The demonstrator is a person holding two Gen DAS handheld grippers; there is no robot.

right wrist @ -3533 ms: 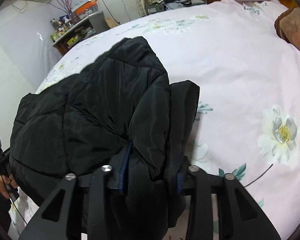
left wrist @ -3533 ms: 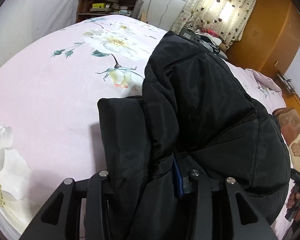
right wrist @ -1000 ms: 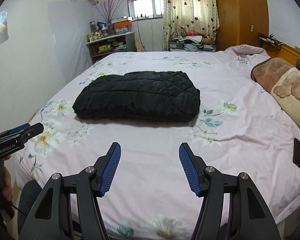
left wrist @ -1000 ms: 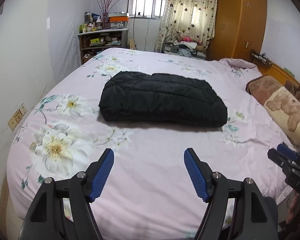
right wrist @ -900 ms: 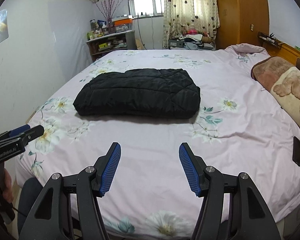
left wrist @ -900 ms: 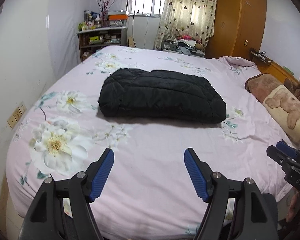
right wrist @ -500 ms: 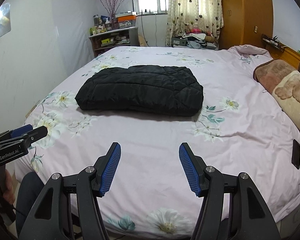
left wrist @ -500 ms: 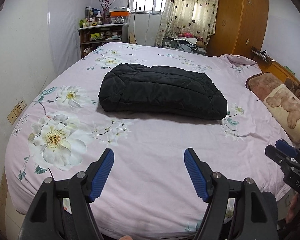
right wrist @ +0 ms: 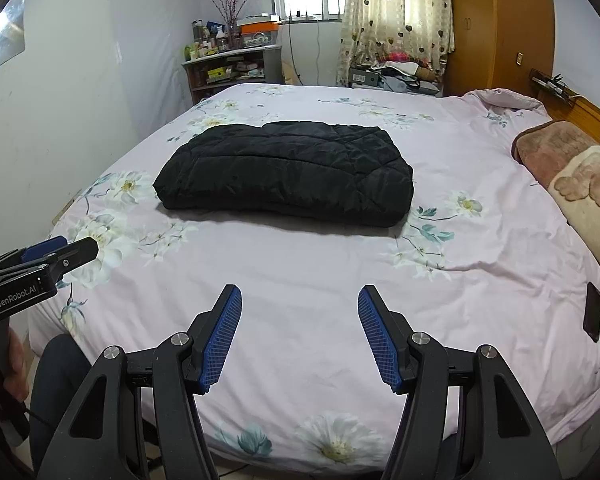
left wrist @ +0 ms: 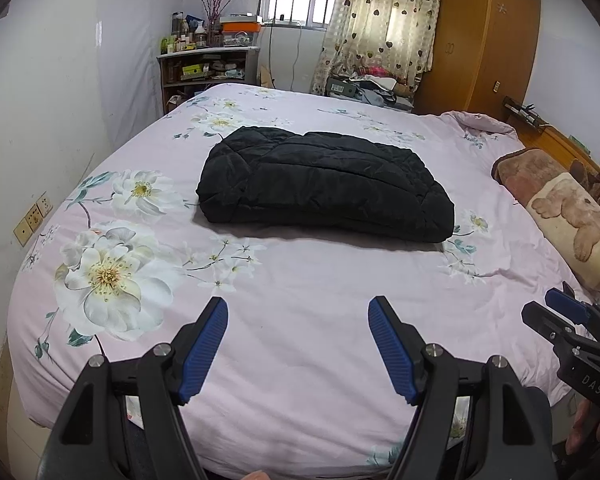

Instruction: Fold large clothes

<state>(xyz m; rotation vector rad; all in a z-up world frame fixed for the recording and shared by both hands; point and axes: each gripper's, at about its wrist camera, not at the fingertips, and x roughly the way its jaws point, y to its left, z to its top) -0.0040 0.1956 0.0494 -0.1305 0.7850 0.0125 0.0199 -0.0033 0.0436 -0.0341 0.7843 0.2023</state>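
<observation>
Jacket (left wrist: 324, 184), black and quilted, lies folded flat on bed (left wrist: 300, 292).

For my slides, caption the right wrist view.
Open right gripper held back from the folded black jacket lying on the floral bed.

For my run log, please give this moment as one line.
jacket: folded on bed | left gripper: open, empty | right gripper: open, empty

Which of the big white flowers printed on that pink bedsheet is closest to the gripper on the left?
In the left wrist view, the largest bloom, directly ahead-left of the left gripper. The smaller flower lies farther up the bedsheet.
</observation>
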